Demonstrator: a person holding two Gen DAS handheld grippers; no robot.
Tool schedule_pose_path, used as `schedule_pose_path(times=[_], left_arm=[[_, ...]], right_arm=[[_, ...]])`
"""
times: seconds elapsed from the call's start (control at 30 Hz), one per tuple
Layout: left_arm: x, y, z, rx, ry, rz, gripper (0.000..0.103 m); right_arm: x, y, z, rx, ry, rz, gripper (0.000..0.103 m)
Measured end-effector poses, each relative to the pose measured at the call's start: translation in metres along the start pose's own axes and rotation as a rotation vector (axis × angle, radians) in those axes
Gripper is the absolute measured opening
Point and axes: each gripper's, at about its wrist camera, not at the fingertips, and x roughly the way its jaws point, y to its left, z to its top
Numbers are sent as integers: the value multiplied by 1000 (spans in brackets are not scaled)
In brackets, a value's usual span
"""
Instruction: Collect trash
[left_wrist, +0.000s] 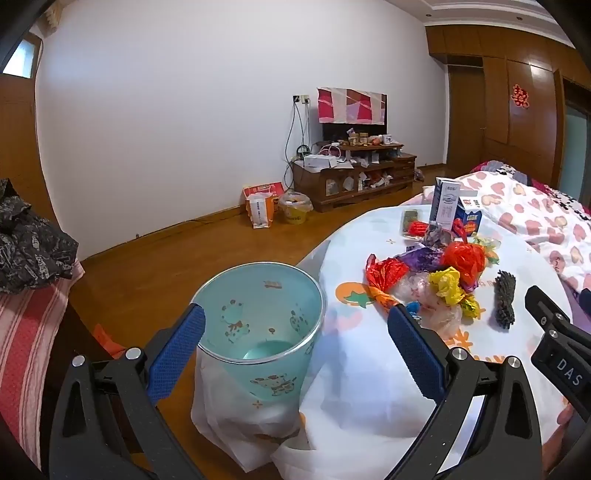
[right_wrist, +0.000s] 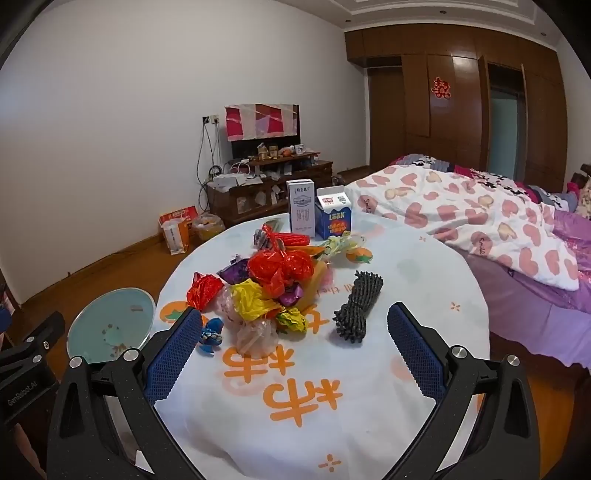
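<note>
So there's a round table (right_wrist: 369, 369) with a white cloth printed in orange, and a whole heap of crumpled wrappers (right_wrist: 273, 291) dumped in the middle of it: red, yellow, purple, some clear plastic. A small blue wrapper (right_wrist: 211, 335) sits at the near left edge of the heap, and a dark knobbly bundle (right_wrist: 357, 308) lies just to the right of it, apart from the rest. Behind the heap stand two cartons, a tall white milk carton (right_wrist: 302, 212) and a shorter blue carton (right_wrist: 335, 218), side by side and upright.

The bin for all this is a pale teal trash can (left_wrist: 258, 325) with little cartoon animals on it, sitting off the left edge of the table, its lower part hidden by the hanging cloth. Looks empty from the bit of the bottom I can see.

The left tongs (left_wrist: 295, 332) are spread wide, holding nothing, hovering right over the can's rim area, one blue pad (left_wrist: 177, 350) left of it and the other over the table. The right tongs (right_wrist: 293, 345) are also wide apart and empty, held over the table's near side and pointing at the heap, with the blue wrapper just beside the left pad.

Bed with a heart-print quilt (right_wrist: 480, 218) off to the right, cluttered TV stand (right_wrist: 266, 184) against the far wall.
</note>
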Motion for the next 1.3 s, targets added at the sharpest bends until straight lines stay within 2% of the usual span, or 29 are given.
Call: schedule_pose_path(times=[0.37,1.3], left_arm=[[-1,-3,-2,15,-5,-17,97],[0,-2,-4,14,-11,-22,97]], right_arm=[[4,-9,-2,41,8,-28,99],[3,-6,-2,25,5,-9,99]])
